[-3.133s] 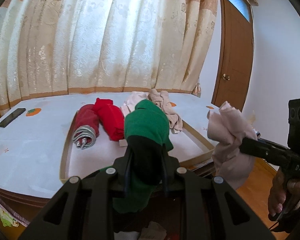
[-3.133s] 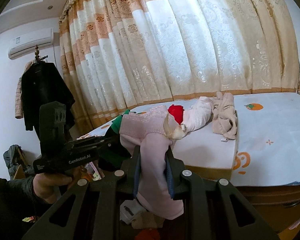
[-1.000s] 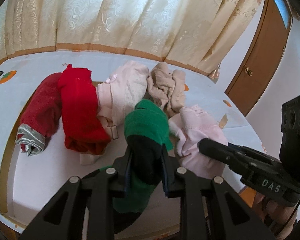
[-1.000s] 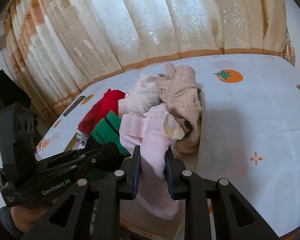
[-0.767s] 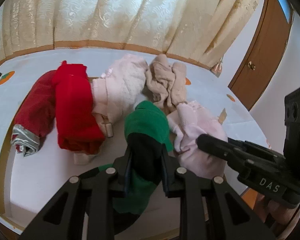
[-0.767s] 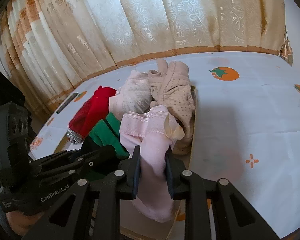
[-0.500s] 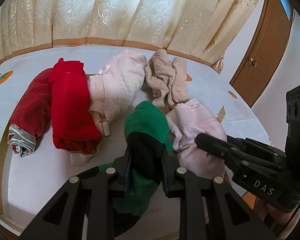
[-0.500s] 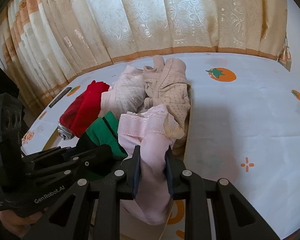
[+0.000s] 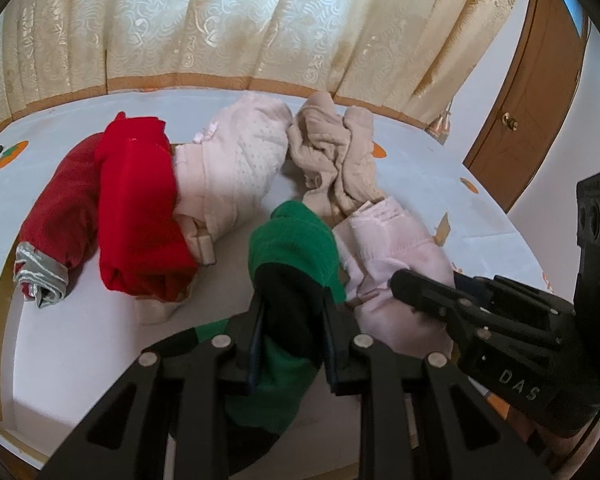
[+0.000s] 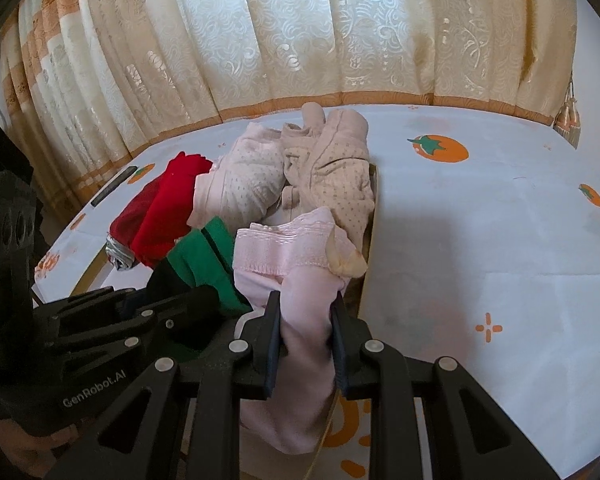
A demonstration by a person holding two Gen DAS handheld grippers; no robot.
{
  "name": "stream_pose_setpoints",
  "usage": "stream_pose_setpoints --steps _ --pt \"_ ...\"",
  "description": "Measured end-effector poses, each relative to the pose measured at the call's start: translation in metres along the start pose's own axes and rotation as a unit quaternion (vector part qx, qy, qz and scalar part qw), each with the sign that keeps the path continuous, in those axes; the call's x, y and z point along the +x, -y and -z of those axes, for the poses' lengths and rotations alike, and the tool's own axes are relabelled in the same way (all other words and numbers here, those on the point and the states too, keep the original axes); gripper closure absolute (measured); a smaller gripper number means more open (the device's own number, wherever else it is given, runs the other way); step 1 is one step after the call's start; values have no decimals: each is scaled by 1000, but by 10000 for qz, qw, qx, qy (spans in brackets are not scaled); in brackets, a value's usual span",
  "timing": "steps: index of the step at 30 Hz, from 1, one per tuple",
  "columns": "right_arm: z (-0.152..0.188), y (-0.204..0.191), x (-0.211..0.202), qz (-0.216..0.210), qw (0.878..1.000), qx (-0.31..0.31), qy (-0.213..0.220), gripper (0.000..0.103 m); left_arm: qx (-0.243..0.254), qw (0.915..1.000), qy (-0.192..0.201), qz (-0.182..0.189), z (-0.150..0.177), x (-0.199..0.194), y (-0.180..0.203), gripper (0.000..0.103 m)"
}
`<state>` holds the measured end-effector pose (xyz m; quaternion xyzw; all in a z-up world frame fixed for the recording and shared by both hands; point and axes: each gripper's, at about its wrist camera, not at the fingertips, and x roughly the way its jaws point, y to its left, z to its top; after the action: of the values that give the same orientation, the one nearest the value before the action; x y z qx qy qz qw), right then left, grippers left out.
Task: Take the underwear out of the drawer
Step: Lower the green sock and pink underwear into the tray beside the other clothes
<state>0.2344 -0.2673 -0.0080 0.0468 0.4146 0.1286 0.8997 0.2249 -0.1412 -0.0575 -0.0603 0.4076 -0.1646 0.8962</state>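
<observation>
My left gripper (image 9: 292,300) is shut on green and black underwear (image 9: 296,248), held low over the white sheet (image 9: 100,328) with a wooden border. My right gripper (image 10: 305,304) is shut on pale pink underwear (image 10: 288,252), just right of the green pair (image 10: 204,260); it also shows in the left wrist view (image 9: 396,256). On the sheet lie a dark red roll (image 9: 60,216), a bright red pair (image 9: 140,208), a dotted pink pair (image 9: 236,168) and a beige pair (image 9: 336,156). The drawer is out of view.
The table carries a white cloth with orange fruit prints (image 10: 480,208). Cream curtains (image 9: 260,24) hang behind it. A wooden door (image 9: 536,92) stands at the right. A dark remote-like object (image 10: 114,186) lies at the table's far left.
Both grippers have moved forward and down over the table with their garments, from beside the table edge to just above the sheet near the other pairs.
</observation>
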Motion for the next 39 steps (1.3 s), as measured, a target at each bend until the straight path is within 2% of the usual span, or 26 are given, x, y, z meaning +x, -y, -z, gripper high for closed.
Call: stream_pose_setpoints --steps 8,16,18,25,29,32,39 --pt "8 -1 -2 52 9999 -93 -47 78 104 9999 -3 -43 5 -1 7 81" --pt "6 -2 3 88 9999 -113 -68 78 -180 9998 -6 -38 3 3 3 79" --pt "6 -3 1 56 9999 -96 -21 78 -160 9999 22 -50 4 2 3 75" --pt "7 -5 -1 38 9999 -90 -38 74 24 9999 82 -67 6 0 4 74" --pt "9 -8 -2 56 9999 -123 -67 65 11 9999 90 -58 5 0 1 73" --pt "10 -10 -3 76 9998 -166 -65 61 64 9999 83 -56 6 -1 3 73" --pt "11 -12 -5 137 9997 -193 -28 59 117 9998 116 -56 7 -4 1 73"
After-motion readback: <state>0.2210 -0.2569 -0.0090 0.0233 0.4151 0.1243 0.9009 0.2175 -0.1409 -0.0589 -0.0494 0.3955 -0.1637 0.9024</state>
